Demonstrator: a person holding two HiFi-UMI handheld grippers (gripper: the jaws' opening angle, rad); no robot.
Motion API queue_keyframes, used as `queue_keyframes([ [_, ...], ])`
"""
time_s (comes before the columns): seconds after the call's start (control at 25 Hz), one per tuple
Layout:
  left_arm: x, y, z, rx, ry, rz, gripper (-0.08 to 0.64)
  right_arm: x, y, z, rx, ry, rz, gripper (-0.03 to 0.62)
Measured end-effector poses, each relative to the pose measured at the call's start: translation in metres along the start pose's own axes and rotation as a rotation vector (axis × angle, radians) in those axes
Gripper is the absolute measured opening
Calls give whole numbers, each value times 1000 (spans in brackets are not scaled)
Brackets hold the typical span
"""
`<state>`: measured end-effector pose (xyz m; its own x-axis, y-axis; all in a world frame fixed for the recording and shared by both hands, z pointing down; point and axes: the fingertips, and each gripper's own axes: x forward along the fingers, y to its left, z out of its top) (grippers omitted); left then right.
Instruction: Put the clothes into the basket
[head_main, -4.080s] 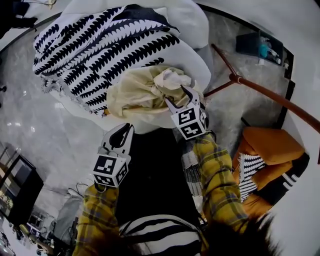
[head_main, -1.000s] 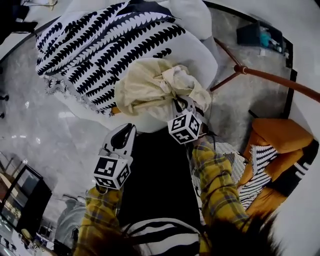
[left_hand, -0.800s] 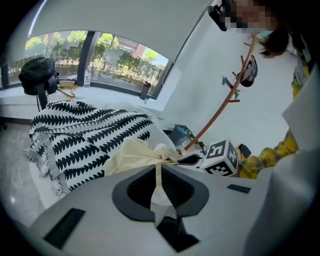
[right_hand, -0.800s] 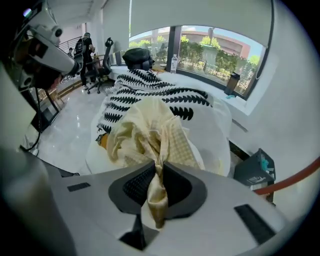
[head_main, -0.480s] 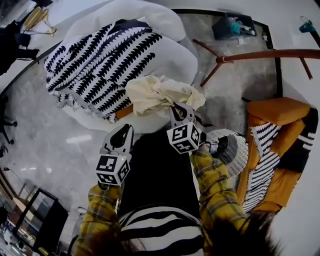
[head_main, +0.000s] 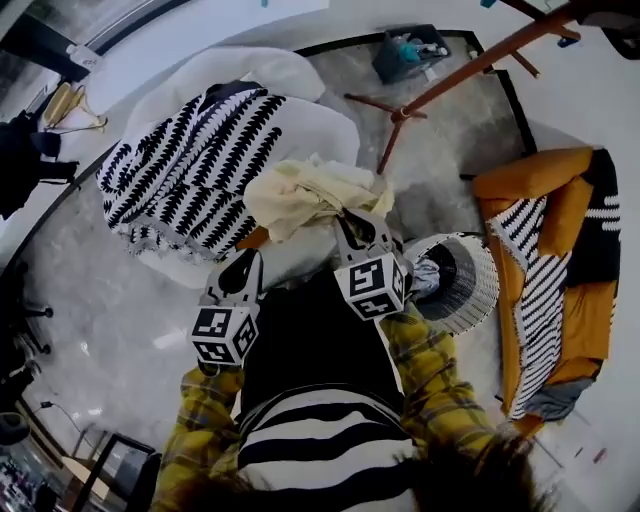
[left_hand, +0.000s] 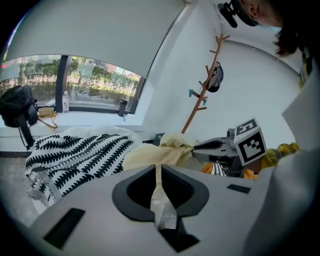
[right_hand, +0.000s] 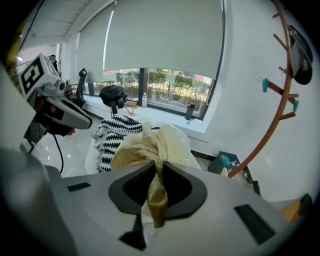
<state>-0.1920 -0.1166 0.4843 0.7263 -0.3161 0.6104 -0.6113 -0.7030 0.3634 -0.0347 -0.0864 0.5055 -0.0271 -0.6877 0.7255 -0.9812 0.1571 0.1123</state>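
A crumpled cream garment (head_main: 305, 195) hangs lifted above a white beanbag (head_main: 300, 125). My right gripper (head_main: 348, 222) is shut on a bunched fold of it, which shows pinched between the jaws in the right gripper view (right_hand: 157, 172). My left gripper (head_main: 247, 262) is shut on a thin strip of the same garment (left_hand: 159, 175). The round white basket (head_main: 482, 290) stands on the floor just right of my right gripper, with a grey piece of cloth (head_main: 425, 275) inside it.
A black-and-white patterned blanket (head_main: 185, 165) drapes over the beanbag. A wooden coat rack (head_main: 440, 85) stands behind it. At the right is an orange chair (head_main: 575, 300) with striped cloth on it. A dark box (head_main: 405, 50) lies on the floor at the back.
Both grippers have risen with the cream garment, which has come up off the beanbag. The head view has swung, and the basket now shows beside my right gripper.
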Motion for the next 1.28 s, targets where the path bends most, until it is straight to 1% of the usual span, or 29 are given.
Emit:
queue_keyframes([
  [0.16, 3, -23, 17, 68, -6, -98, 46, -42, -12, 13, 83, -56, -101, 64],
  [0.24, 4, -38, 24, 96, -7, -138, 46, -60, -18, 14, 116, -75, -136, 66],
  [0.4, 10, -77, 30, 135, -2, -219, 46, -96, -32, 7, 155, -101, -198, 65],
  [0.52, 19, -108, 34, 195, 19, -301, 46, -126, -45, -5, 209, -115, -276, 66],
  [0.64, 29, -143, 34, 242, 42, -377, 46, -158, -61, -25, 263, -120, -350, 64],
  [0.8, 37, -193, 27, 302, 70, -453, 46, -206, -85, -56, 338, -129, -438, 64],
  [1.04, 43, -264, 10, 387, 110, -537, 46, -275, -120, -110, 435, -145, -569, 64],
  [1.28, 57, -324, -8, 440, 142, -600, 46, -331, -150, -164, 516, -144, -673, 65],
])
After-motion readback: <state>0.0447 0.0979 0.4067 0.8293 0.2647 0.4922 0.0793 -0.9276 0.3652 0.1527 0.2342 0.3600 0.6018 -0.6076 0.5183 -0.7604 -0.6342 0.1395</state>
